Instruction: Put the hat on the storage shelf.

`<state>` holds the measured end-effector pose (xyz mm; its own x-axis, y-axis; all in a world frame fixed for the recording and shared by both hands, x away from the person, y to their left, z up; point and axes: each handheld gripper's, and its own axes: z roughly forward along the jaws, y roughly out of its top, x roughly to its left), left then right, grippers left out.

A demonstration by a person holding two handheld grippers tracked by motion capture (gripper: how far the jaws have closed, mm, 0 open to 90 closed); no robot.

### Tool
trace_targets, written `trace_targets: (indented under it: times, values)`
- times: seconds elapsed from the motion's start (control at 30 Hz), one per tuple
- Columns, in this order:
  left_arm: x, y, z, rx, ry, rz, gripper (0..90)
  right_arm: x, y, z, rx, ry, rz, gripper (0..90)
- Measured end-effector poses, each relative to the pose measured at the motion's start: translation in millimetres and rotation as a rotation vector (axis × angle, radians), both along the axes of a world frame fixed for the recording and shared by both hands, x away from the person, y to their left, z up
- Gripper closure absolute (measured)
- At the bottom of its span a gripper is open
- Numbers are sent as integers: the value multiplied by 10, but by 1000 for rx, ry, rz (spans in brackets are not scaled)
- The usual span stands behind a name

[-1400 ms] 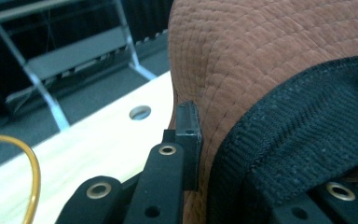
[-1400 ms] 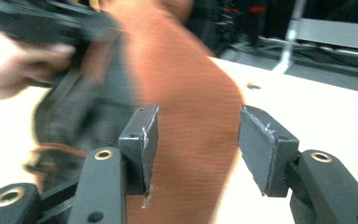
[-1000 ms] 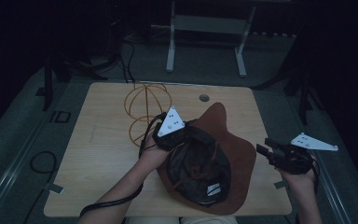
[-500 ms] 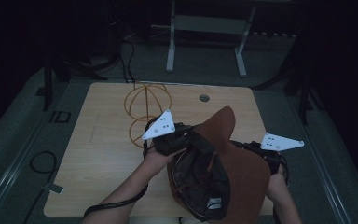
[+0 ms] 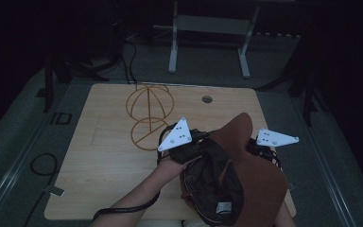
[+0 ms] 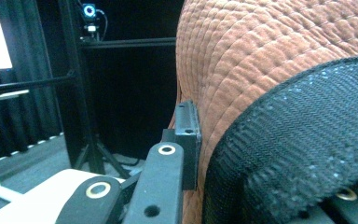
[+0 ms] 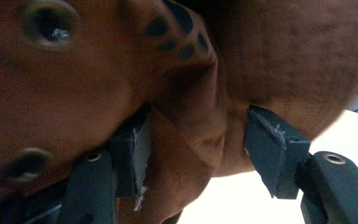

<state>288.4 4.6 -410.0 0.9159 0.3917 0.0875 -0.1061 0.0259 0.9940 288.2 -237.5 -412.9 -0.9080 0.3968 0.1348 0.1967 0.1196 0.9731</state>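
A: State of the left claw (image 5: 203, 142)?
B: Its jaws are clamped tight on cloth; the left forearm enters from the bottom edge and angles up and to the right.

A: And the right claw (image 7: 196, 154)?
B: Its jaws have just been opening. They stand apart, with a fold of fabric between the pads.

we see a dim recording studio. black curtains (image 6: 23, 107) hang around a lone wooden table (image 5: 104, 161). a tripod-mounted camera (image 6: 89, 10) watches.
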Motion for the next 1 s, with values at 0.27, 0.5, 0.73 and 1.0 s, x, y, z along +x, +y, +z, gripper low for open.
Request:
trace_targets:
  times: [0.27,0.5,0.73,1.0]
  values:
    - [26,1,-31,8,26,1,852,39,55,-27,38,55,100,723]
    - [31,26,9,54,22,-8,775,23,13,-30,29,54,117,856]
    - [11,99,43,53,21,-15,625,-7,-57,-4,50,53,117,862]
    - [-29,205,65,94,14,12,564,1,-108,39,49,38,82,866]
